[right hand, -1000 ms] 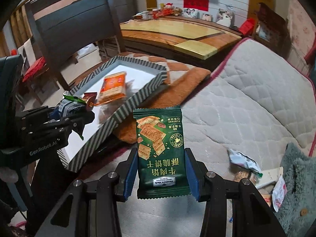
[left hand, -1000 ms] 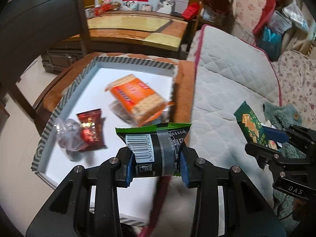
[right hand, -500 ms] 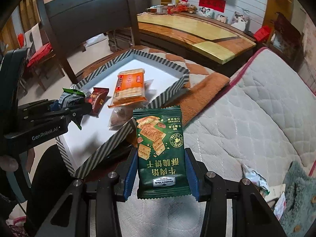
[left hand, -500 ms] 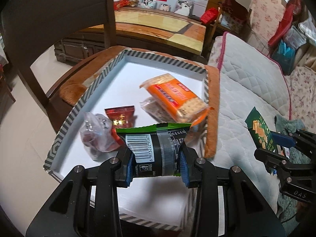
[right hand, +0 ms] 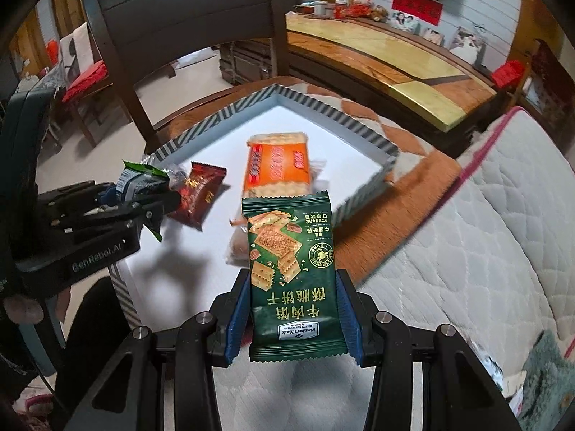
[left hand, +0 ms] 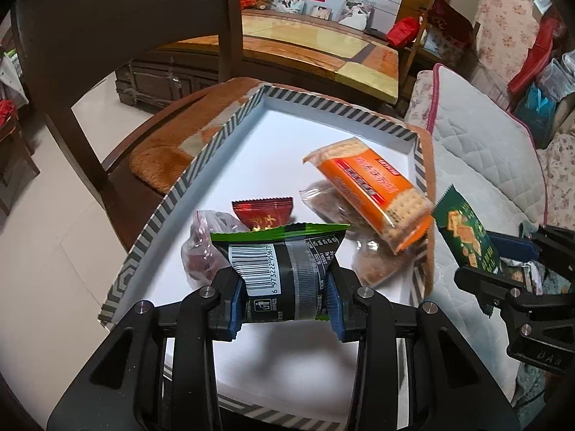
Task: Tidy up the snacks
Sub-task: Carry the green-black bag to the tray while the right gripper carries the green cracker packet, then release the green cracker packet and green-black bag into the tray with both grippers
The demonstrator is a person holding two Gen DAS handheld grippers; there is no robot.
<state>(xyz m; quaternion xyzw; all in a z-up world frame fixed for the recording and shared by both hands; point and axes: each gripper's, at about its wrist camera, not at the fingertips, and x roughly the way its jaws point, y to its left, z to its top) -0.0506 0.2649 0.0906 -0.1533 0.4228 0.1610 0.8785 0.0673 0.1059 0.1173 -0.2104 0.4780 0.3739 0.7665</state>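
Two grippers – each pinching one packet: left gripper [left hand: 284, 301], right gripper [right hand: 293, 318] (four in tray [left hand: 169, 201])

I see a shallow tray [left hand: 230, 133] resting on a cushioned chair seat [left hand: 161, 158], with a mattress [left hand: 478, 151] just to its right. In the tray, a cracker pack [left hand: 370, 186] lies on two clear bags, with a small wrapped sweet [left hand: 262, 212] to its left. A long table [left hand: 323, 50] stands behind.
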